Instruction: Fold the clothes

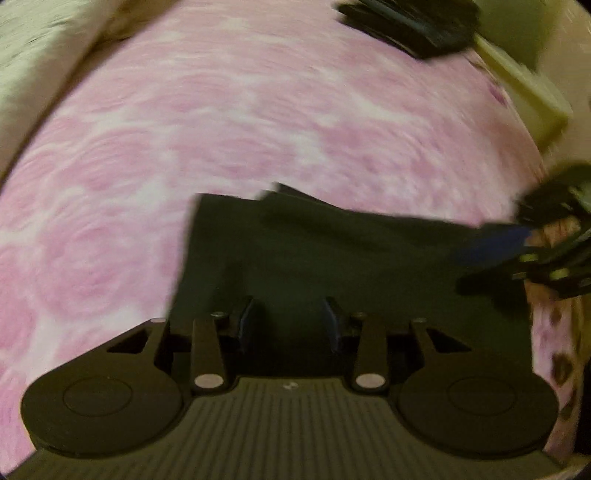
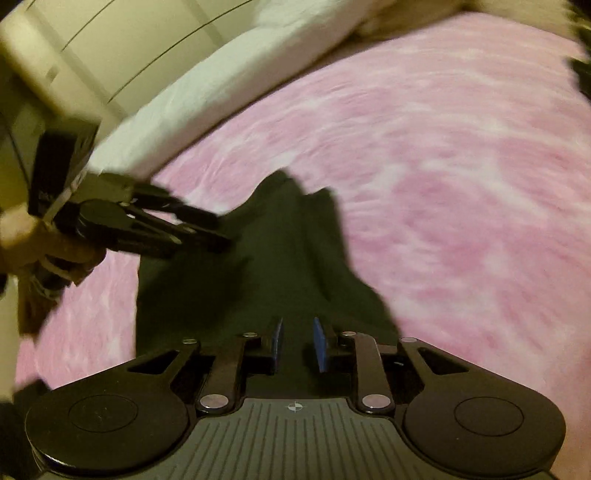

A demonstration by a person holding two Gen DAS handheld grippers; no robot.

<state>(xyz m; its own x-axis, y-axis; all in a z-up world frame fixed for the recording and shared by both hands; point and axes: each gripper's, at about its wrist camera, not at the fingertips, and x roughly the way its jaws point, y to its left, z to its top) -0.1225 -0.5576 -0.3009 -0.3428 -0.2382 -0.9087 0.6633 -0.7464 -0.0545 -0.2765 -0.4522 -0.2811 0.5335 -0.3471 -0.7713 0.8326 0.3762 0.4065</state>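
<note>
A dark garment (image 1: 332,258) lies partly folded on the pink rose-patterned bedsheet (image 1: 221,129). In the left wrist view my left gripper (image 1: 291,321) hovers over the garment's near part. It is open, and its blue pads (image 1: 246,325) stand apart with nothing pinched between them. My right gripper (image 1: 476,262) comes in from the right over the garment's right edge. In the right wrist view the right gripper (image 2: 298,341) is open above the garment (image 2: 258,266), which bunches into a ridge. The left gripper (image 2: 218,232) reaches in from the left, carried by a hand (image 2: 22,236).
A stack of dark folded clothes (image 1: 406,26) sits at the far side of the bed. Cream bedding (image 1: 37,55) lies at the far left, and a pale board (image 1: 517,85) stands at the right edge. A white pillow (image 2: 221,85) and wardrobe doors (image 2: 129,37) lie beyond.
</note>
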